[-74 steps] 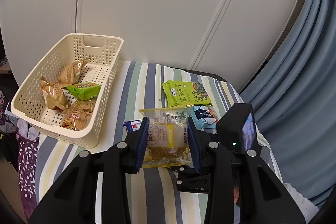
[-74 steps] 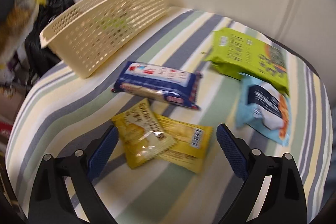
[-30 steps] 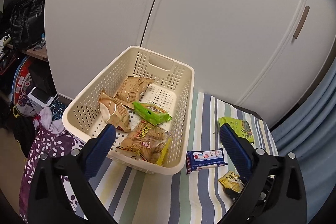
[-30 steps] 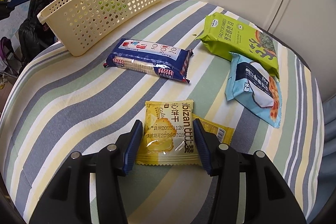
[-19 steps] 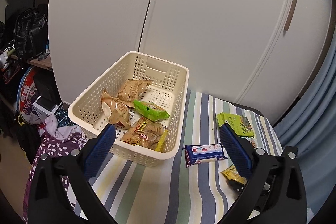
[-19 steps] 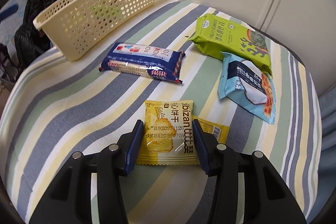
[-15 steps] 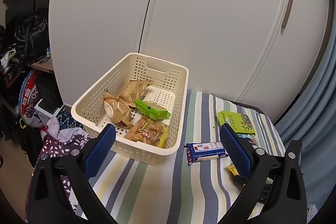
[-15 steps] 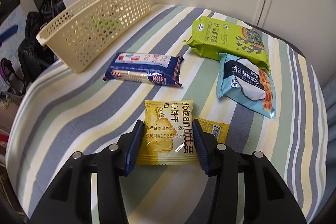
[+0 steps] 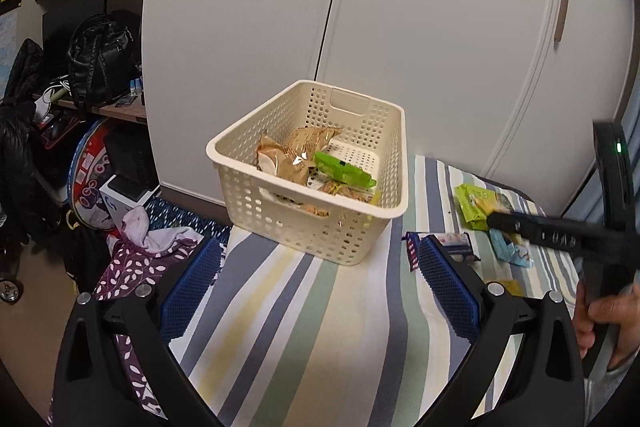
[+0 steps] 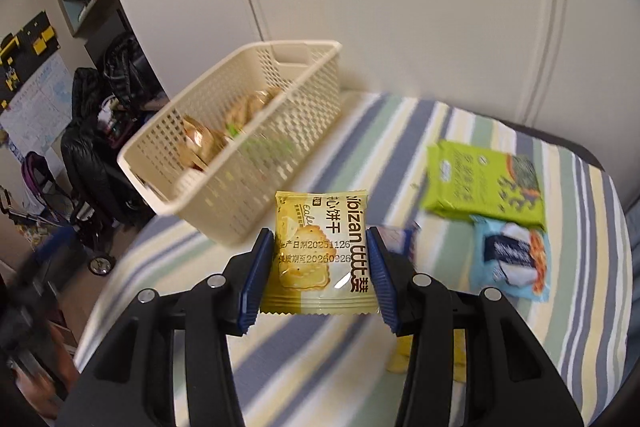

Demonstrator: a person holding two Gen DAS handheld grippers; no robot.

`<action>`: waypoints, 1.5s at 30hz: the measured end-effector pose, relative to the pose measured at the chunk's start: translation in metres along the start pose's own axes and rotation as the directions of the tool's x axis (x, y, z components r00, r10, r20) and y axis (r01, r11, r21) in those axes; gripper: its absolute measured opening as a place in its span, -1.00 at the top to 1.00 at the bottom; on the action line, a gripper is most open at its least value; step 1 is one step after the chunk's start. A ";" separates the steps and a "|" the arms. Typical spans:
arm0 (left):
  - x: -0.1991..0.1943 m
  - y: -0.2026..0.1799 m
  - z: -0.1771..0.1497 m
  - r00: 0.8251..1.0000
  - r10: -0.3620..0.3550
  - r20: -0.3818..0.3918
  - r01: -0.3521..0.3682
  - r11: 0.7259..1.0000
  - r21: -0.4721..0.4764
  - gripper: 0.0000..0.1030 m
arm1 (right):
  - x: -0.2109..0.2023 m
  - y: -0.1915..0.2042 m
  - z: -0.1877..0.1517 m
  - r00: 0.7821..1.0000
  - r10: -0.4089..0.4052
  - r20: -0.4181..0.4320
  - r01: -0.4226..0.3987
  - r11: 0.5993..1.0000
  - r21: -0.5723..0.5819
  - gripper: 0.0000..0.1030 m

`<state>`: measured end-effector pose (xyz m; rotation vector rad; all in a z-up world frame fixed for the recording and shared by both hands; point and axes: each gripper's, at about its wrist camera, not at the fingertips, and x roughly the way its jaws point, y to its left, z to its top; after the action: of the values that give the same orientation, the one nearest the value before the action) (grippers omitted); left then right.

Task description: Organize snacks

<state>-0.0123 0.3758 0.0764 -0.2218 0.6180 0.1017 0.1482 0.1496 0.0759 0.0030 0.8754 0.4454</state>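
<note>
Gripping one yellow packet.

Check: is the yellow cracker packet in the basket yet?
Out. The right gripper holds the packet short of the basket.

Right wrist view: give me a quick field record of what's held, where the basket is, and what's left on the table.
right gripper: shut on yellow cracker packet, lifted
left gripper: open, holding nothing
basket: ahead-left, holding several snacks
on striped table: green packet, light blue packet, blue packet, another yellow packet
</note>
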 end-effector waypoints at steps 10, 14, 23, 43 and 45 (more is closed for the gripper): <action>0.010 -0.002 -0.039 0.997 -0.032 -0.069 0.032 0.999 0.001 -0.95 | 0.030 0.075 0.053 0.999 0.047 0.022 -0.046 0.998 -0.041 0.07; 0.004 0.000 -0.041 0.998 -0.044 -0.044 0.044 0.999 -0.010 -0.95 | 0.049 0.100 0.069 0.999 0.040 0.016 -0.040 0.998 -0.048 0.07; 0.005 0.000 -0.043 0.996 -0.072 -0.048 0.071 0.997 -0.019 -0.95 | 0.072 0.120 0.070 0.999 0.038 -0.014 -0.039 0.996 -0.080 -0.19; 0.012 -0.040 -0.044 0.991 -0.101 -0.091 0.108 0.992 0.064 -0.95 | 0.033 -0.008 0.025 0.995 -0.094 -0.023 0.095 0.994 0.062 -0.48; 0.013 -0.048 -0.045 0.989 -0.107 -0.098 0.115 0.990 0.084 -0.95 | 0.027 -0.025 0.019 0.994 -0.108 -0.025 0.109 0.991 0.081 -0.48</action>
<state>-0.0194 0.3189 0.0418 -0.1745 0.6998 -0.0442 0.1867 0.1409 0.0638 0.0261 0.9092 0.3080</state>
